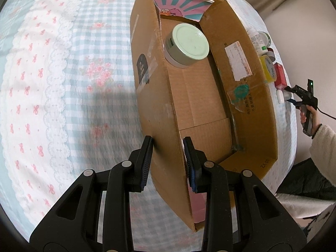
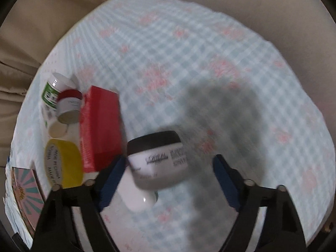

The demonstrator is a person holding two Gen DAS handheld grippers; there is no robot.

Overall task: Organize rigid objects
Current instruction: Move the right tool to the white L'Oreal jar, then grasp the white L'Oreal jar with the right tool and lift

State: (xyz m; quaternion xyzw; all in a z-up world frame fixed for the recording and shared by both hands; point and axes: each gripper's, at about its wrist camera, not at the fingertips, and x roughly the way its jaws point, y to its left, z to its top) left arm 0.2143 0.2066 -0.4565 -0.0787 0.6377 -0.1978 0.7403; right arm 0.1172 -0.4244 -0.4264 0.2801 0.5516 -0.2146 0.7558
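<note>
1. A cardboard box (image 1: 201,109) lay open on a bed covered with a blue-and-white checked sheet (image 1: 63,84) printed with pink flowers.
2. The left gripper (image 1: 168,157) straddled the near wall of the box, one finger outside and one inside. Its jaws were spread wider than the wall, so it was released rather than clamped.
3. Inside the box, toward the far end, sat a round tin with a pale green lid (image 1: 188,45), resting against the left wall.
4. Beyond the right wall of the box, a cluster of small things lay on the sheet: a white bottle with a green label (image 2: 53,90), a small jar with a red lid (image 2: 68,107), a roll of yellow tape (image 2: 62,162) and a red box (image 2: 100,126).
5. The right gripper (image 2: 168,178) hung over the sheet with its jaws spread wide and released, gripping nothing.
6. Between its fingers stood a white jar with a black lid (image 2: 157,159), tilted, close to the left finger; the view was blurred, so contact could not be judged.
7. A smooth white object (image 2: 138,197) lay just under that jar.
</note>
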